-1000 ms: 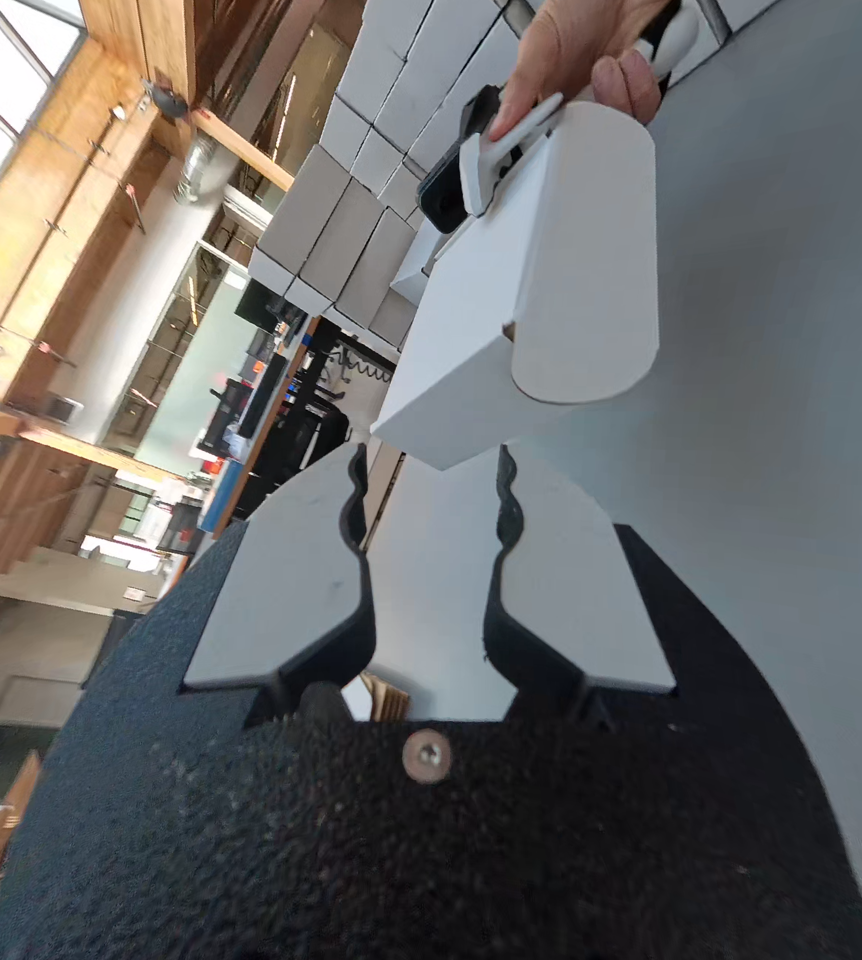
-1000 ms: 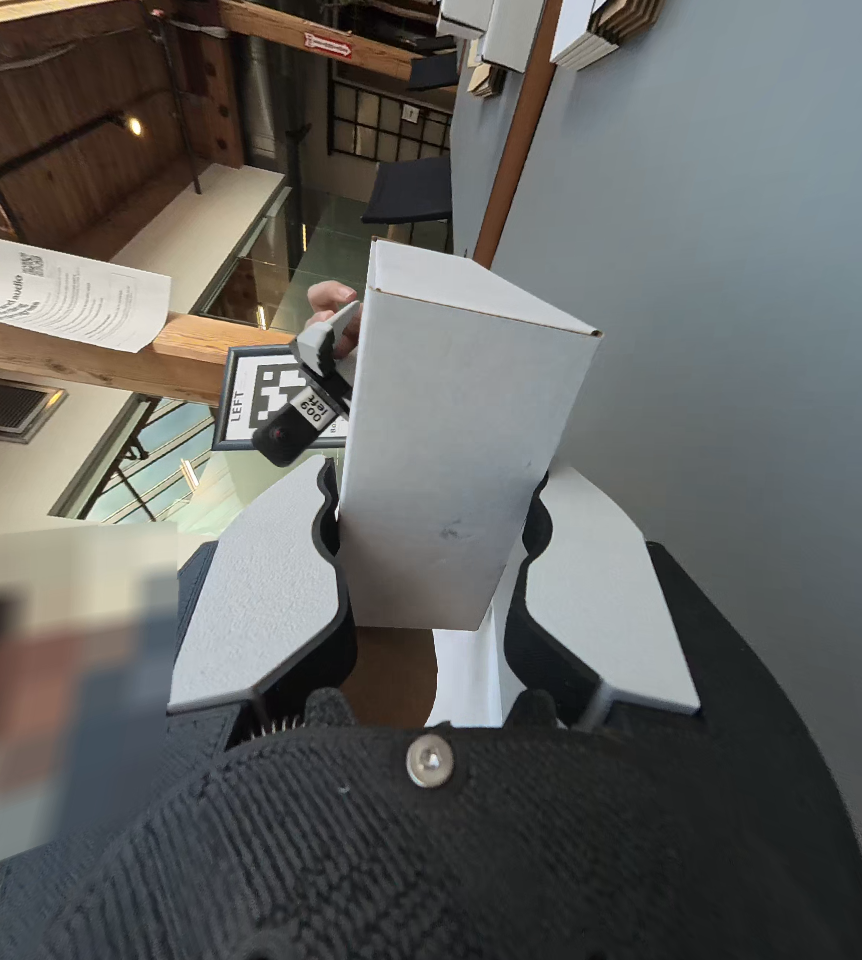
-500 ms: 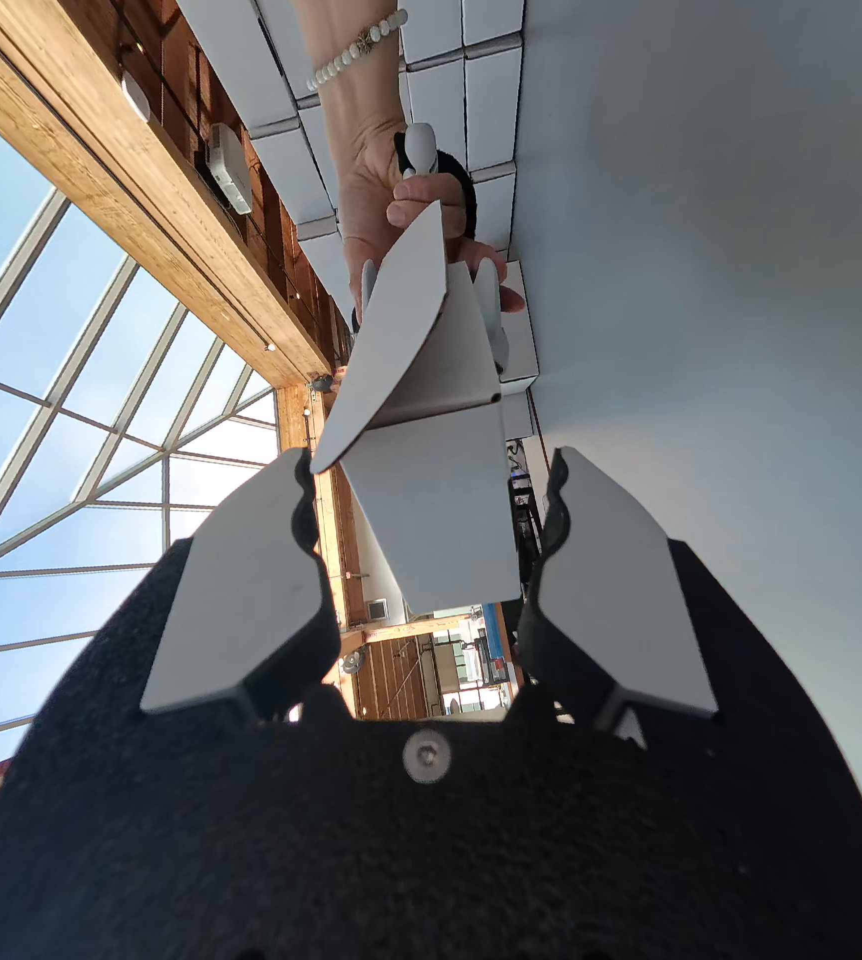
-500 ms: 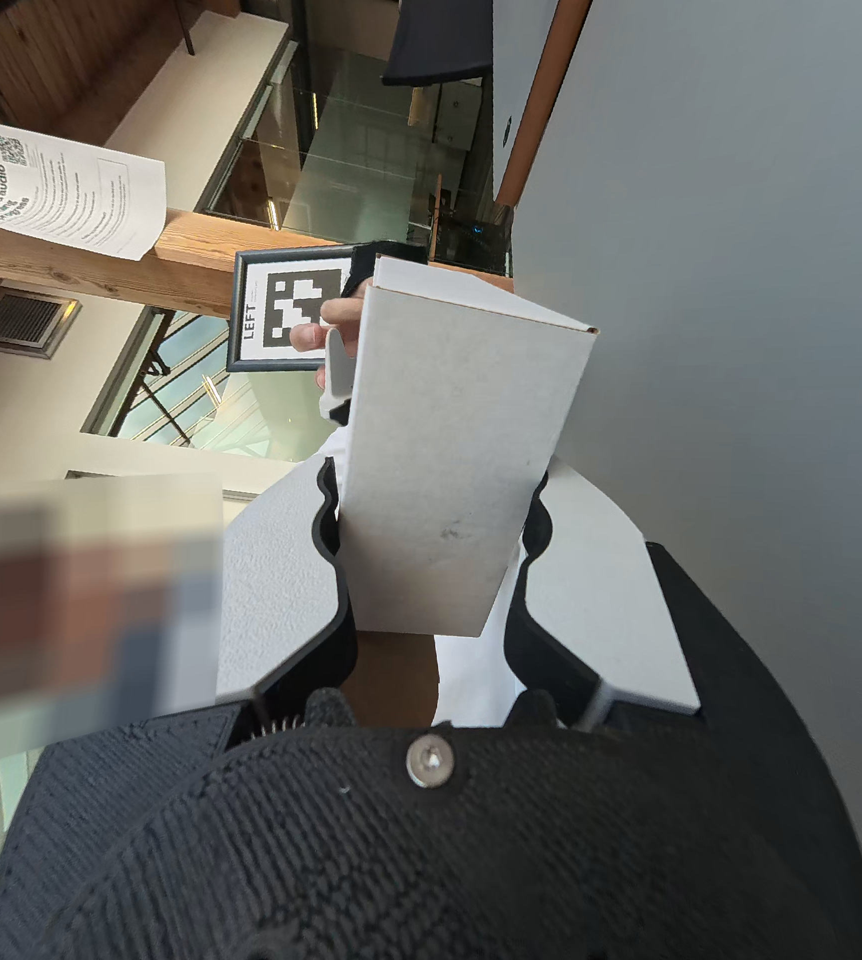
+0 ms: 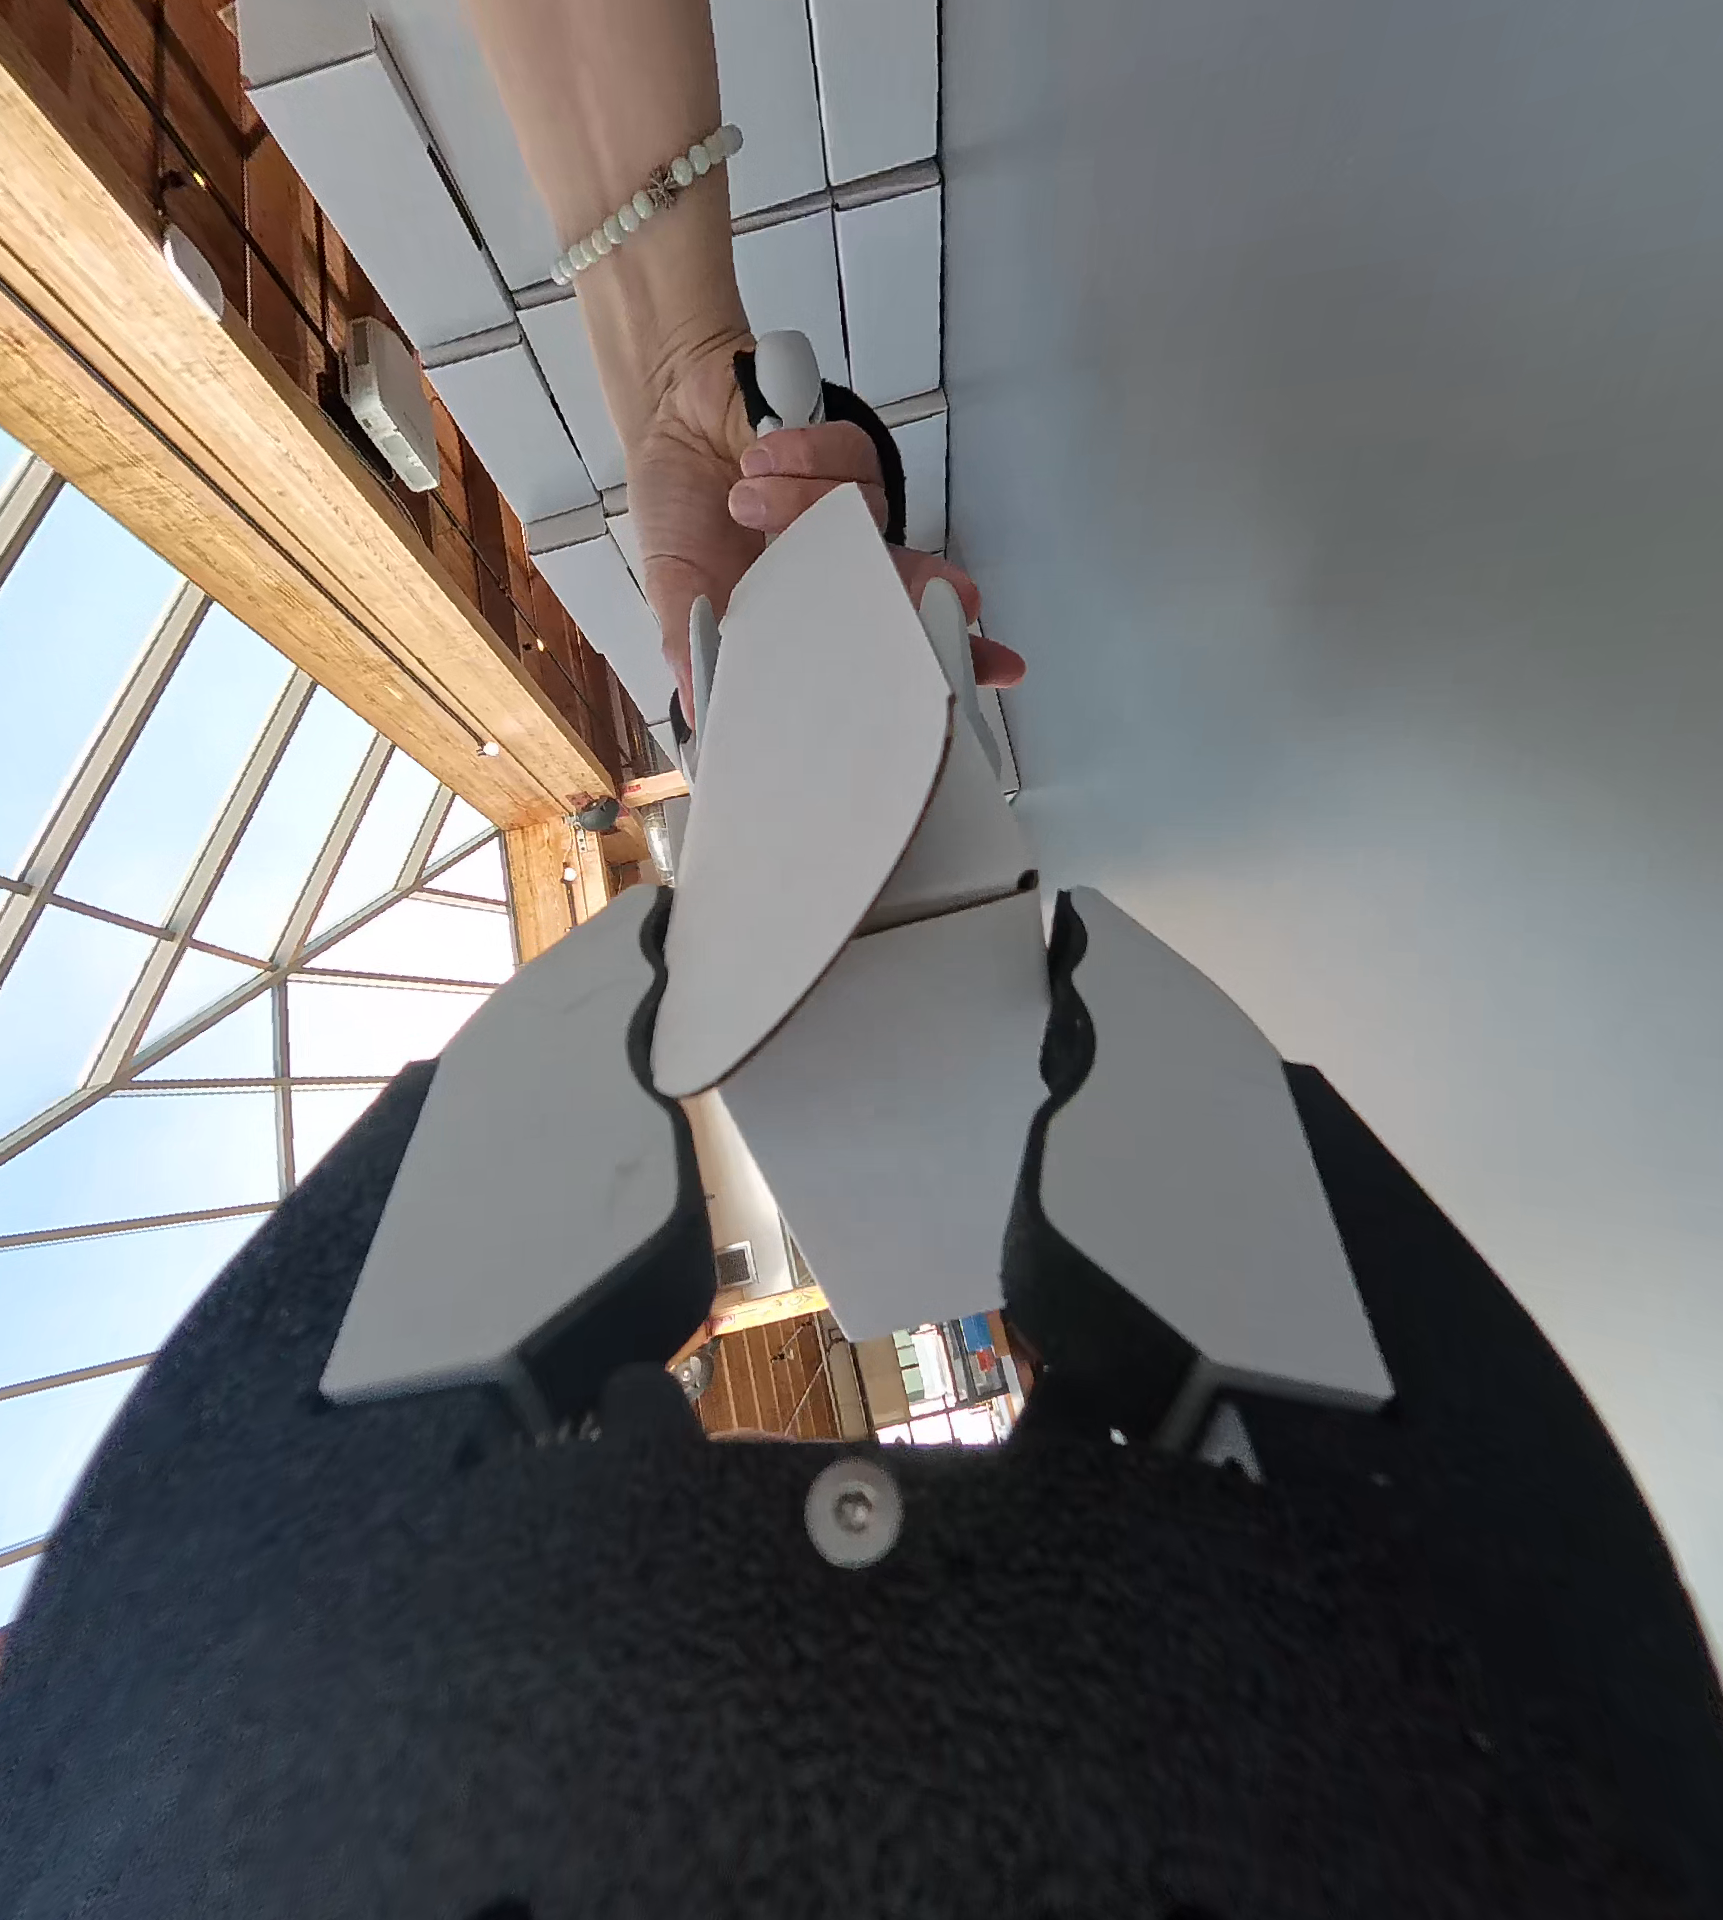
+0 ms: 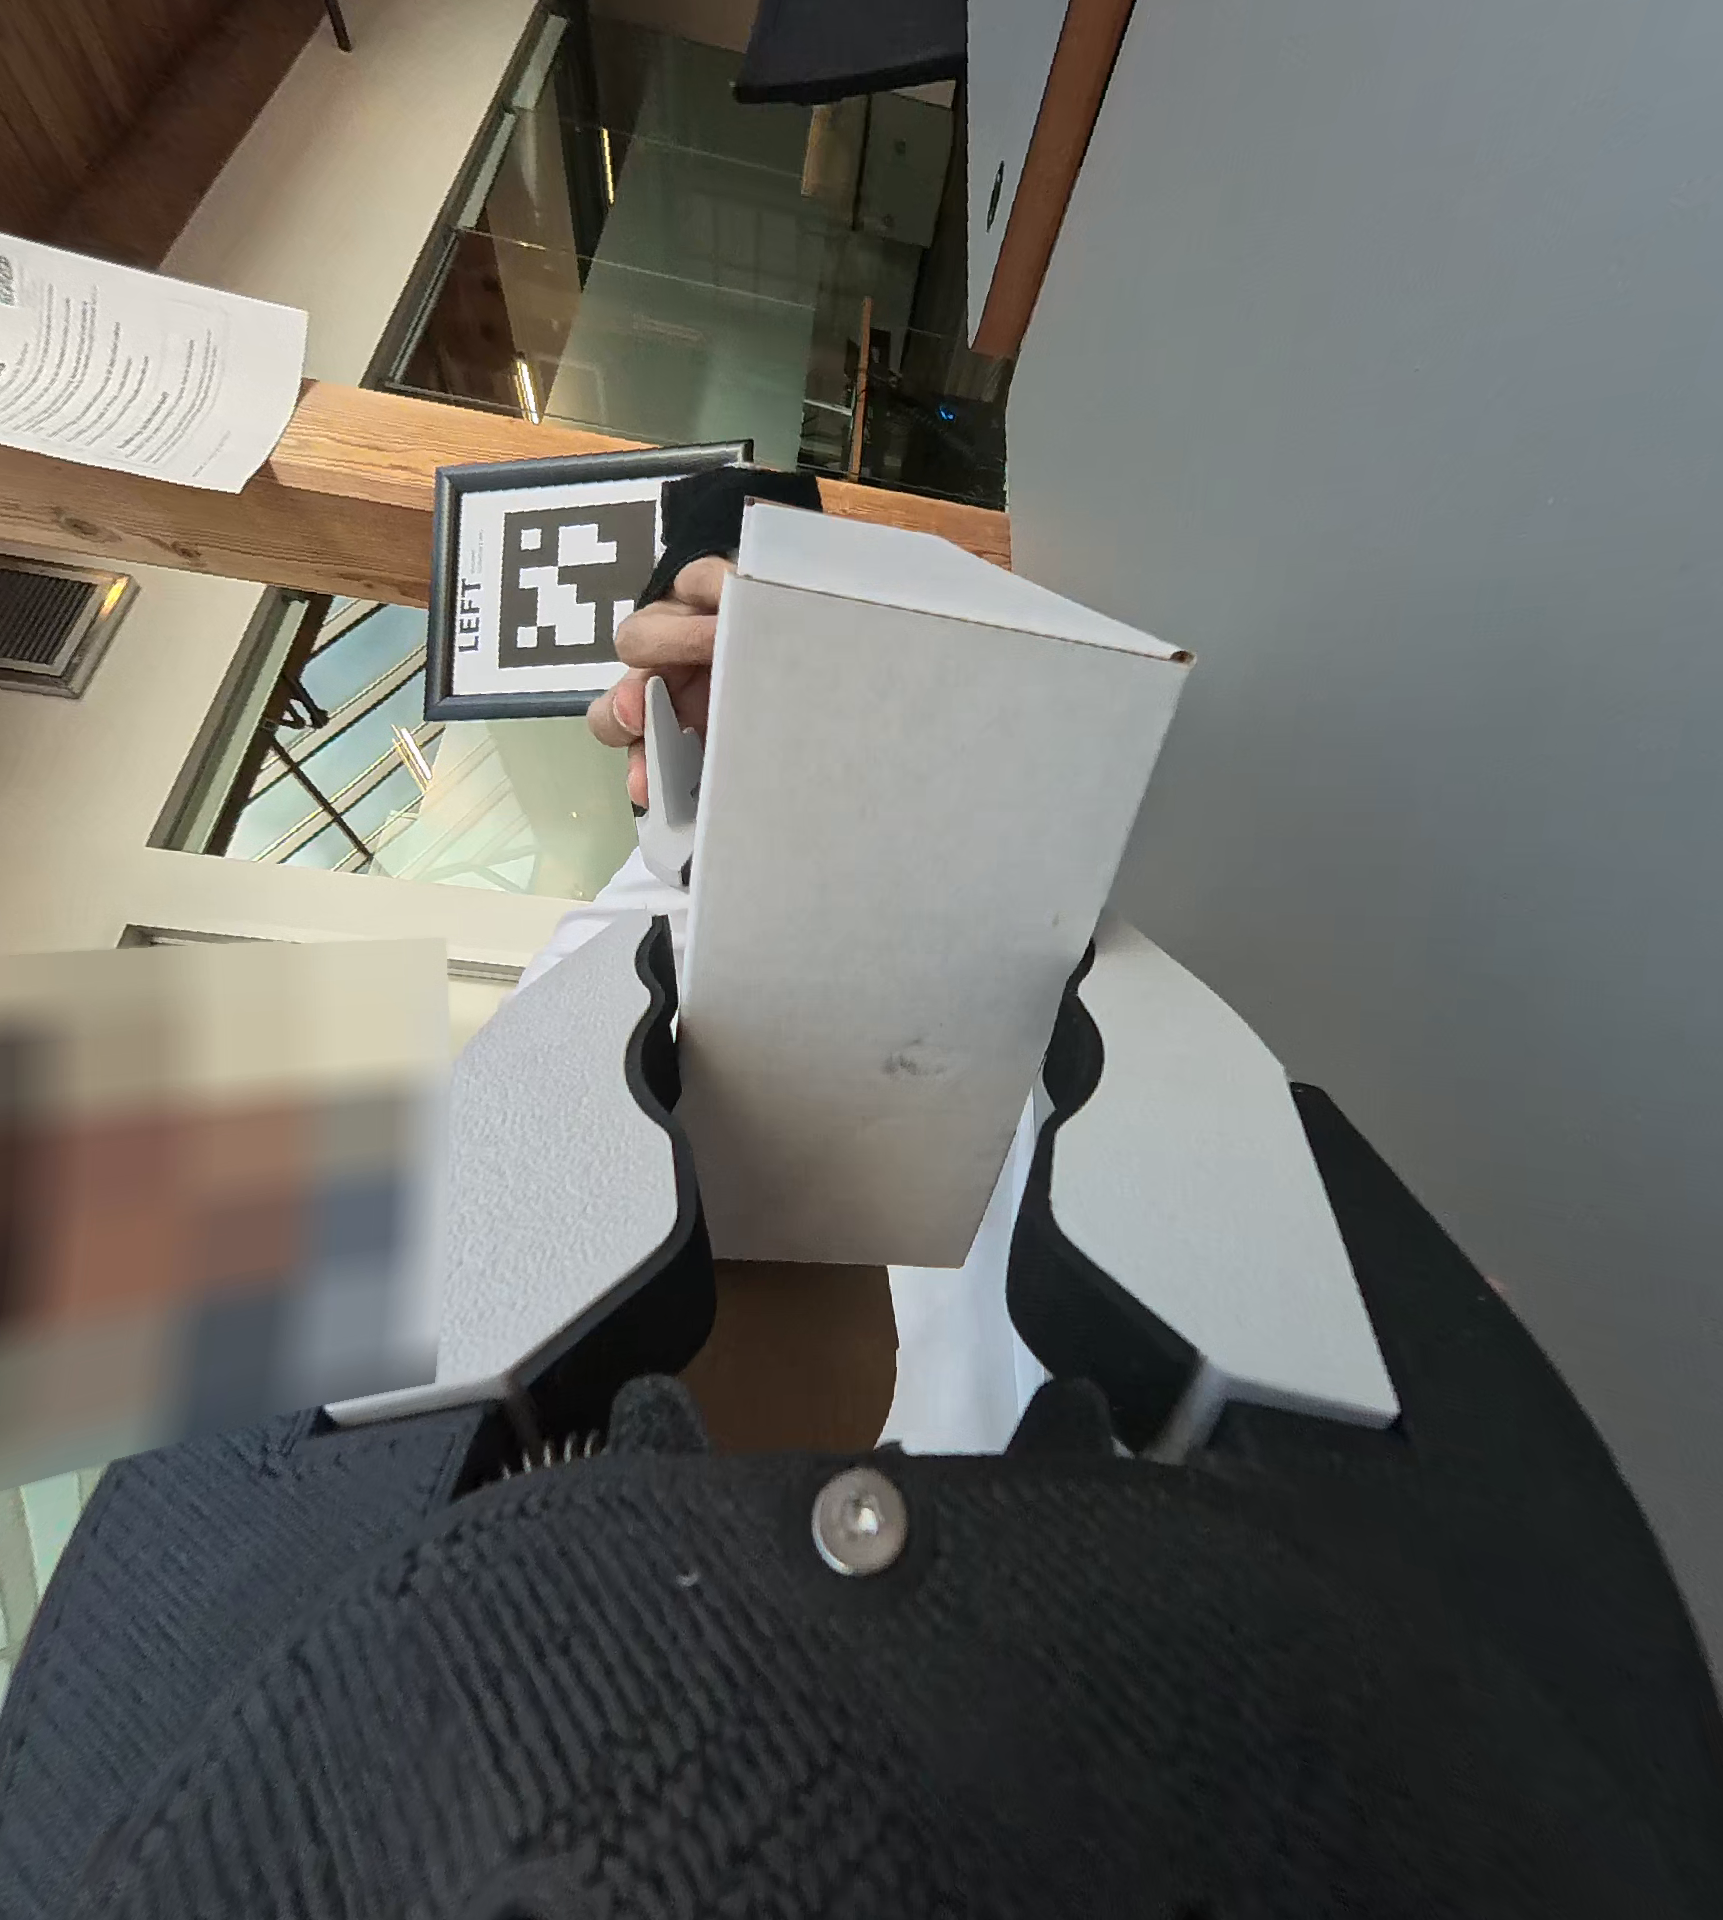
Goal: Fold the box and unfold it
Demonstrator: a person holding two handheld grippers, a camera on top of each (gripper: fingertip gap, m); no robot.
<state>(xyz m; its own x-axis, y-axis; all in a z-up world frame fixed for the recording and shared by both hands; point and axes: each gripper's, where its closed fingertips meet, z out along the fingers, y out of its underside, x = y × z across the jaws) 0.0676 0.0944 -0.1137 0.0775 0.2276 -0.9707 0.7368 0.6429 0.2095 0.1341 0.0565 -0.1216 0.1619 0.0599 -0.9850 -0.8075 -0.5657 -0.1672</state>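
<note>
The white cardboard box (image 6: 898,935) is held up in the air beside the grey surface (image 6: 1459,520), assembled into a tall rectangular shape. The right gripper (image 6: 867,1060) has its jaws pinching one end of the box. At the other end, a rounded flap (image 5: 795,790) stands open and tilted. The left gripper (image 5: 852,1039) has its jaws around that end: the right jaw touches the box wall, the left sits by the flap edge; whether they squeeze cannot be told. Stacked white boxes (image 5: 836,104) lie beyond.
</note>
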